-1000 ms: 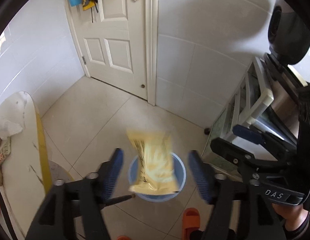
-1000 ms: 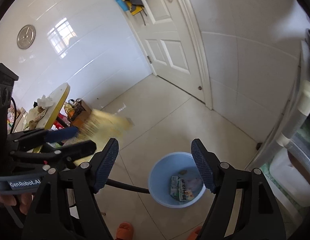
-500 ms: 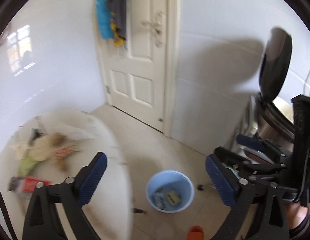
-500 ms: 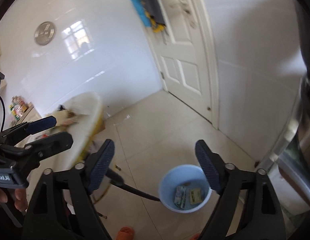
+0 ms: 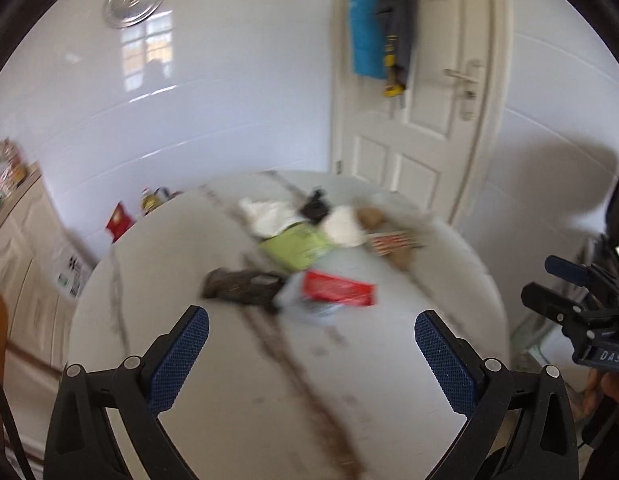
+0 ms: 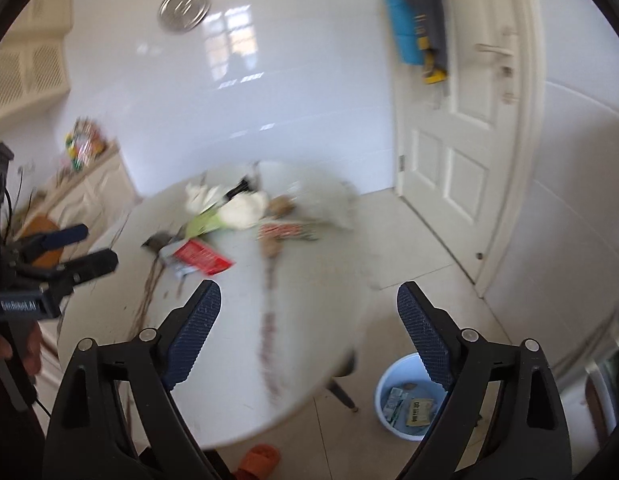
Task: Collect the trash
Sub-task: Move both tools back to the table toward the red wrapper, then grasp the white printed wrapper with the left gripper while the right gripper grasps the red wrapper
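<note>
While my right claw [image 6: 307,330] hangs over the near edge of the round white table [image 6: 309,292], I can see the blue bucket [image 6: 383,394] on the floor just past that edge, low and to the right of the table. Two flat packets lie in its bottom, a greenish one [image 6: 393,400] and a yellowish one [image 6: 417,412] beside it. The bucket's right side is hidden behind my right claw's finger.

Both my claws are spreading wider, and nothing sits between the blue pads of either one. My left claw [image 5: 311,354] points down over the bare near part of the table.

The trash still to collect lies in a loose heap toward the far side of the table: a red packet [image 5: 337,290] nearest me, a dark crumpled wrapper [image 5: 241,286] to its left, a green packet [image 5: 295,248] behind them, white crumpled paper [image 5: 345,226] and a striped red-and-white wrapper [image 5: 391,242] farther back. Blur keeps me from reading any labels.

Dark brown streaks run across the table top from the heap toward me. Behind the table stands a white door [image 6: 469,140] with blue and grey cloth hung on it. An orange slipper [image 6: 257,460] lies on the floor by the table's near edge, left of the bucket, and a table leg stands between table and bucket.
</note>
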`<state>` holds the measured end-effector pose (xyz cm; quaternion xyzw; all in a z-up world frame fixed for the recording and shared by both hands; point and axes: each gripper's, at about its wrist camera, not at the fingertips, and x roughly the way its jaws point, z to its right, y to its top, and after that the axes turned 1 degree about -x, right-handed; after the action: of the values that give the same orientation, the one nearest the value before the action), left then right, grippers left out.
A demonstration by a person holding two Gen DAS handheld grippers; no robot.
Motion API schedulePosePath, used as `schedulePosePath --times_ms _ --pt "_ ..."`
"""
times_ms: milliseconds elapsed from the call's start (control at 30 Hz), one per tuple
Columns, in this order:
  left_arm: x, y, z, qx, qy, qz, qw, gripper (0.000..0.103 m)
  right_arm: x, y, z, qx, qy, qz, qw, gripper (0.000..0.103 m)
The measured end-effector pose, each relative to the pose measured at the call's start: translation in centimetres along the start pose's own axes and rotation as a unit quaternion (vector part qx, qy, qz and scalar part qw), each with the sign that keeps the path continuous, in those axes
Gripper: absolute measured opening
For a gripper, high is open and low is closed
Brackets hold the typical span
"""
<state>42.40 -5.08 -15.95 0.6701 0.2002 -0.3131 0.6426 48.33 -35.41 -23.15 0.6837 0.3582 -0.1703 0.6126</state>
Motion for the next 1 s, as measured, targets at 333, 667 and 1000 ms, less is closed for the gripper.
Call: schedulePosePath --times_ms 333,667,1000 --pt "0.5 0.8 -7.9 -0.039 0.015 -0.033 0.9986 0.102 11.3 1.9 -9.3 -0.121 0.036 -0.085 0.988 0.083" --pt "4.7 2.9 -8.4 -0.022 -0.004 -0.055 0.9982 0.102 17.2 1.8 -10.7 -0.174 0.07 -0.138 0.972 0.06" --pt "7.4 4.5 -5.9 0.006 -0.01 -0.076 0.9971 0.102 16.1 2.4 -8.8 -0.165 0.104 -0.135 0.972 0.009"
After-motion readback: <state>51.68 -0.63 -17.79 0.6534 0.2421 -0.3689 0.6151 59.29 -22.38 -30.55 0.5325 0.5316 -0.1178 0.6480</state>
